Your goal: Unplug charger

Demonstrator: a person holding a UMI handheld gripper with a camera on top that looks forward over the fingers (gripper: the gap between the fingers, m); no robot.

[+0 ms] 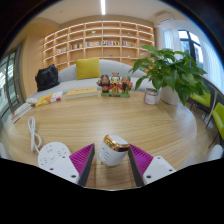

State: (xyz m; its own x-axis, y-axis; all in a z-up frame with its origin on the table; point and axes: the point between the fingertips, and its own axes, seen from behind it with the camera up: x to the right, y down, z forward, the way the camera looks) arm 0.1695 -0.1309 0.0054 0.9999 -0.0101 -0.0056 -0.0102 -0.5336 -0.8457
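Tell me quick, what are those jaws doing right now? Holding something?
Gripper: open, holding nothing; the white charger stands between the fingers, unpressed.

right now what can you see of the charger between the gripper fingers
The charger is a small white block with a shiny gold-brown top. It stands upright on the wooden table, between the fingers of the gripper, whose jaws are open with a gap at each side. Its lower part is hidden, so what it plugs into cannot be seen. A round white power strip with a cord lies beside it.
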